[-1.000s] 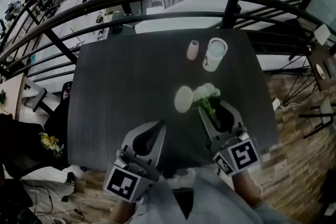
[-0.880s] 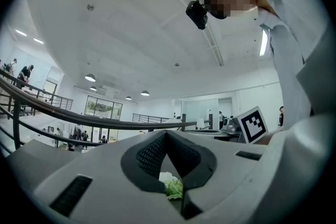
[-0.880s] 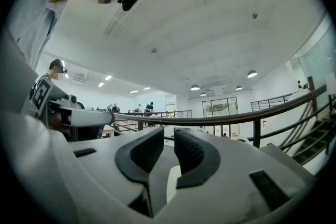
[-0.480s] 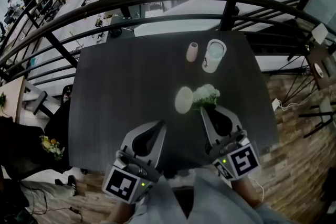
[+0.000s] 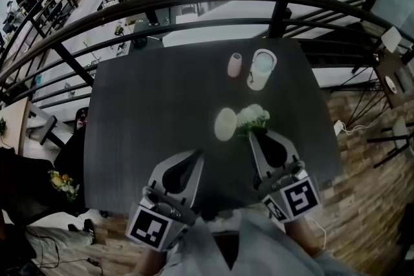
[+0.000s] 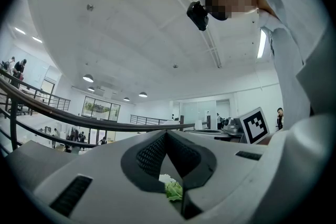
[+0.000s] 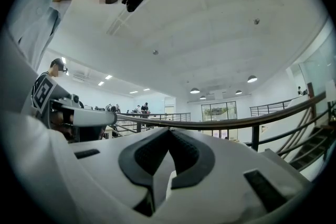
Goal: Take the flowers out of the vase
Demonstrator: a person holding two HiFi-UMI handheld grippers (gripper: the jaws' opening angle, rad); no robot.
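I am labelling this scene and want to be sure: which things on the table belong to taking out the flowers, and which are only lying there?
Belong to the job: flowers; white vase.
Only lying there: small pink container; white cup.

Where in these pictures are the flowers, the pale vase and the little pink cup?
flowers point(image 5: 253, 117): head view, on the white blooms.
pale vase point(image 5: 225, 123): head view, middle of its oval body.
pink cup point(image 5: 235, 65): head view, on its side wall.
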